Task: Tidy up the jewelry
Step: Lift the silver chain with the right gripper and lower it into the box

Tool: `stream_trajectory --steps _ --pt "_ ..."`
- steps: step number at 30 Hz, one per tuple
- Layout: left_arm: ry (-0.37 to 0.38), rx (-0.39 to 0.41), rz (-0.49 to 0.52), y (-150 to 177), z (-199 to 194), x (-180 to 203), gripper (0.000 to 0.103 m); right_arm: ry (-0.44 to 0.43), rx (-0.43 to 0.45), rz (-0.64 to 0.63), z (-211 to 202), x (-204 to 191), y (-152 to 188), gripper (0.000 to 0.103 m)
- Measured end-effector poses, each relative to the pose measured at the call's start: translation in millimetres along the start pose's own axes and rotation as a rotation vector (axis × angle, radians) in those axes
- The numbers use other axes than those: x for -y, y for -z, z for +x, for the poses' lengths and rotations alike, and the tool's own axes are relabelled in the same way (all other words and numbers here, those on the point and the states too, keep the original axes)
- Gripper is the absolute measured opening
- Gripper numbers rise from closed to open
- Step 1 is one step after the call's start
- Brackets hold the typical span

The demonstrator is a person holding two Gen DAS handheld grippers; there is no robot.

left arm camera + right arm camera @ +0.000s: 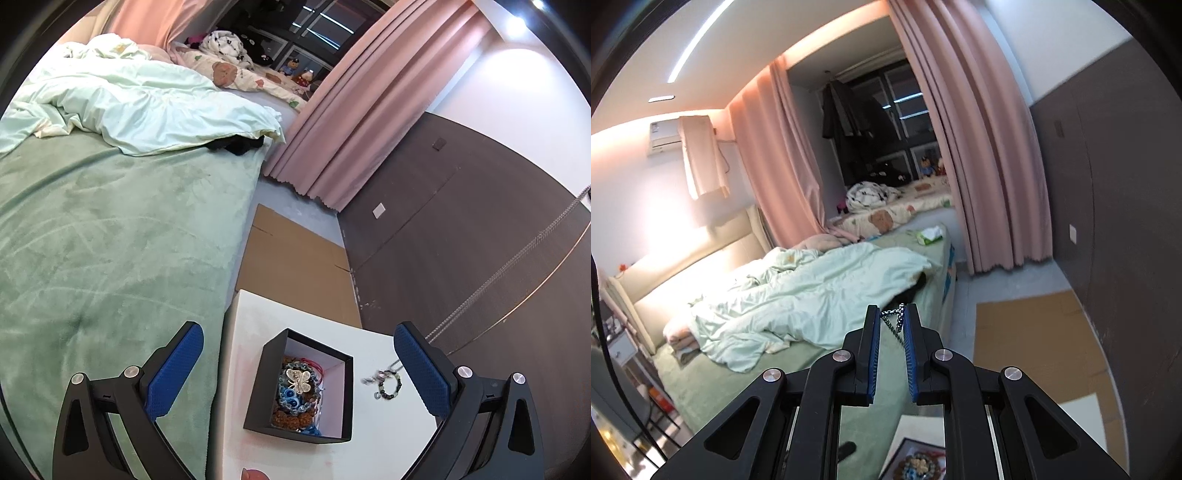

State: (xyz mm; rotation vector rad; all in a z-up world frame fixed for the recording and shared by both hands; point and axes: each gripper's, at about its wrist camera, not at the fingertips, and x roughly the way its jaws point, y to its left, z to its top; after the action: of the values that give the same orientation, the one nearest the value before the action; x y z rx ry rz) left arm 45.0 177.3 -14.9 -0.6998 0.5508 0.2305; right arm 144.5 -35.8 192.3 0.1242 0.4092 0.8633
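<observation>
Right gripper (891, 325) nearly closed, pinching silver chain (894, 320) – chain hangs taut down to pendant end (373, 380) on white table (388, 435), right of black box (295, 434). Left gripper (298, 373) wide open, empty, straddling box. Box lies left of chain's lower end.

Warm indoor light, strong fisheye warp

A ceiling light strip (698, 40) and a spotlight (517, 22) blow out to glare on the white walls; the window (905, 122) is dark. Both views bend hard toward black, vignetted corners. The pendant (373, 378) over the worktop (388, 435) is motion-blurred.
</observation>
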Motion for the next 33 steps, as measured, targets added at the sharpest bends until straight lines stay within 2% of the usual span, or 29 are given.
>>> stream_trajectory --steps 8,16,28,33 --pt "0.002 0.003 -0.008 -1.0 1.5 -0.3 0.103 -0.005 -0.010 -0.041 10.0 -17.4 -1.2 0.014" --pt "-0.013 0.016 -0.027 -3.1 -2.7 -8.6 0.103 0.008 -0.050 0.003 27.6 -1.8 15.7 0.014" --pt "-0.015 0.002 -0.025 -2.4 2.4 -8.1 0.103 0.013 -0.048 0.015 30.3 9.8 20.3 0.014" --pt "-0.015 0.001 -0.026 -2.5 3.0 -8.3 0.103 -0.001 -0.115 0.005 46.0 9.0 34.7 0.014"
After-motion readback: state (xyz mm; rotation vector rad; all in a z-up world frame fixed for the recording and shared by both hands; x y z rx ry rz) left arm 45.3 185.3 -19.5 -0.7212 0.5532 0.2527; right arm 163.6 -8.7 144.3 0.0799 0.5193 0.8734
